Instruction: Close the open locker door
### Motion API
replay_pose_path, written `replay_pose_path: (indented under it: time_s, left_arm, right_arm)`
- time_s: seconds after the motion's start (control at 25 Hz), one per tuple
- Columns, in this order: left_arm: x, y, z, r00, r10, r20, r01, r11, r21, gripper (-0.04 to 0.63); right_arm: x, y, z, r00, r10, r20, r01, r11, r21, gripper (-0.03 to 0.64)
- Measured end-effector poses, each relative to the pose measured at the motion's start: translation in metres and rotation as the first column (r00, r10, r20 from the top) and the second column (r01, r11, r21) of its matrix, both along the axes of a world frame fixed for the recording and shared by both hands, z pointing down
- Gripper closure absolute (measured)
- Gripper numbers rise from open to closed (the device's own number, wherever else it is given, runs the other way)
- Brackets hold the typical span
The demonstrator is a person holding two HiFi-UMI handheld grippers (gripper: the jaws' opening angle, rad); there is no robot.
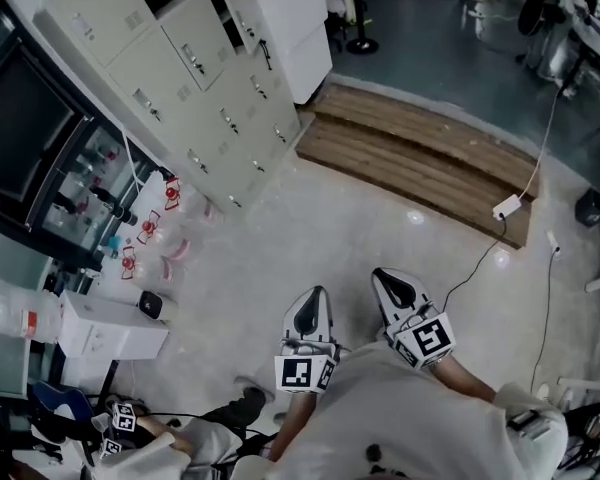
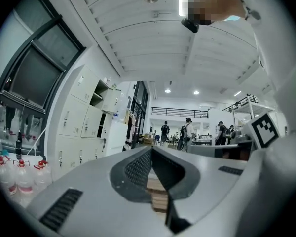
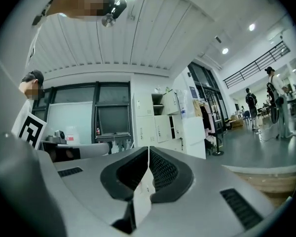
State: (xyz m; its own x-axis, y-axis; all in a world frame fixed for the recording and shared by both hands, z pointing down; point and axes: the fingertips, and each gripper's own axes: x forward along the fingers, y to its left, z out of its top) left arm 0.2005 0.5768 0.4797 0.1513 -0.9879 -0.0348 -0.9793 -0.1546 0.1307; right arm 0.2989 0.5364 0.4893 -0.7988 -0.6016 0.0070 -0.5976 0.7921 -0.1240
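Two claws pressed together and empty, well short of the lockers.

Both the left claw (image 1: pixel 315 303) (image 2: pixel 152 150) and the right claw (image 1: pixel 388 284) (image 3: pixel 148 150) point level, side by side, tips meeting with nothing between them. The lockers (image 1: pixel 180 88) (image 2: pixel 84 127) (image 3: pixel 155 122) stand well ahead of the claws, off to the left. Their open door (image 1: pixel 292 28) (image 2: pixel 116 135) (image 3: pixel 193 132) swings out at the far end of the row. A wooden platform (image 1: pixel 420 158) lies ahead of the right claw, and red-capped bottles (image 1: pixel 145 230) sit left of the left claw.
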Motion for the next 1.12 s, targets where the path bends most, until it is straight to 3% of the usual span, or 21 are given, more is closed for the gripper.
replay_pose_path:
  time_s: [0.2,0.56,0.84,1.12]
  left_arm:
    - [0.012,-0.043,-0.003,0.999,-0.042,-0.028,0.042,0.999,-0.008,0.588]
    - [0.023,-0.089,0.005,0.987,-0.161,-0.01,0.161,0.987,-0.02,0.588]
    - [-0.023,-0.128,0.007,0.982,-0.186,-0.024,0.185,0.982,-0.022,0.588]
    - [-0.096,-0.173,0.015,0.993,-0.116,-0.017,0.115,0.993,-0.033,0.588]
  right_arm:
    - [0.019,-0.051,-0.006,1.0,-0.019,0.02,0.019,1.0,0.007,0.588]
    - [0.035,-0.12,0.001,0.994,-0.105,0.008,0.105,0.994,0.005,0.587]
    - [0.0,-0.152,0.02,0.996,-0.094,-0.013,0.093,0.995,-0.038,0.588]
    - [-0.062,-0.192,0.02,0.999,-0.014,-0.041,0.013,1.0,-0.026,0.587]
